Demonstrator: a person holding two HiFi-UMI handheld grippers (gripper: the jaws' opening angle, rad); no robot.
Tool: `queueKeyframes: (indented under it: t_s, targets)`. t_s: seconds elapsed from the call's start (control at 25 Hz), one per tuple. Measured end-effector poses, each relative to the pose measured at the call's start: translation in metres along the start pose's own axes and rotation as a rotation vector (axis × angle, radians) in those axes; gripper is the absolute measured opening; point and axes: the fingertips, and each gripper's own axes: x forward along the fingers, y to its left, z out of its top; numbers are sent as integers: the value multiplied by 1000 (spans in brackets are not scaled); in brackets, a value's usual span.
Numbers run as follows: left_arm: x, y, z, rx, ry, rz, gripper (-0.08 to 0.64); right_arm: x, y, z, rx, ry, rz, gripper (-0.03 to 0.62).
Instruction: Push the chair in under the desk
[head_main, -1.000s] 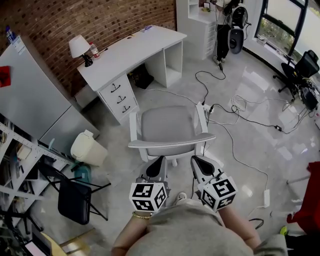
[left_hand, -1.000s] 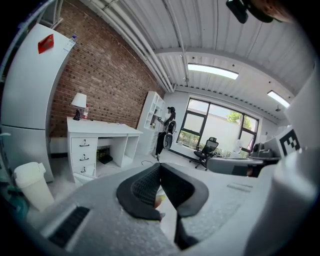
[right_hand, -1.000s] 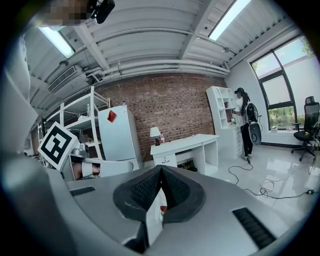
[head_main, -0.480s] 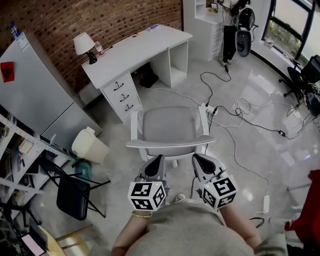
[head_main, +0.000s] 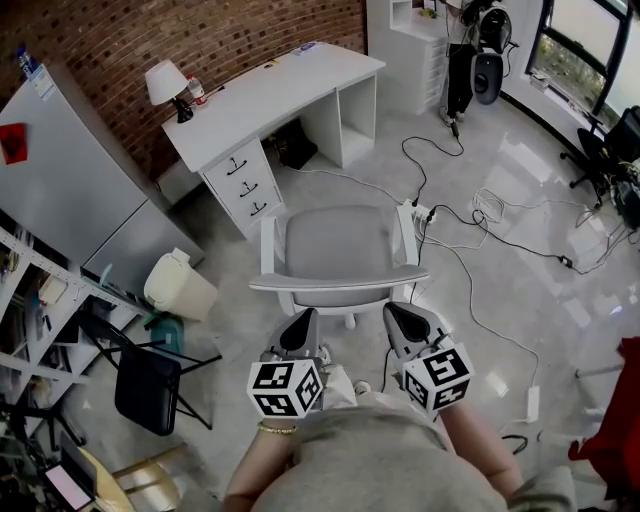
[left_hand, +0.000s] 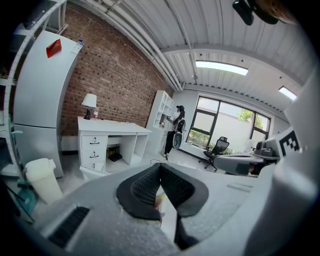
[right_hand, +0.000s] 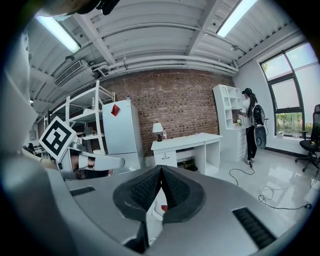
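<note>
Pressing together, jaws of left gripper (head_main: 304, 320) and right gripper (head_main: 396, 313) shut tight, nothing between them. Both sit just behind backrest of chair (head_main: 338, 243). Chair stands on floor, well apart from white counter (head_main: 270, 95) by brick wall.

The back wall (head_main: 150, 40) is of red-brown brick. The floor (head_main: 540, 290) is light grey, glossy stone, and it reflects the daylight near the windows (head_main: 585, 50), which have dark frames. Black and white cables (head_main: 480, 215) lie across the floor, with a white power strip (head_main: 415, 213) among them. A tall pale refrigerator (head_main: 60, 170) stands against the brick wall, and beside it a metal shelf rack (head_main: 30, 300). A cream waste bin (head_main: 180, 288) and a black folding chair (head_main: 148, 395) stand near the rack. A white bookshelf (head_main: 410, 40) fills the far corner. A black office chair (head_main: 605, 140) stands by the windows. On the white ribbed ceiling (right_hand: 165, 45), long tube lights (left_hand: 221, 67) are on.
</note>
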Motion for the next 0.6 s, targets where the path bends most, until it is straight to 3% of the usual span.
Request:
queueKeyframes:
  t_s: [0.6]
  targets:
    - [30,28,-5,42,53,7,8,35,-14,-12,-49,69,-1,8]
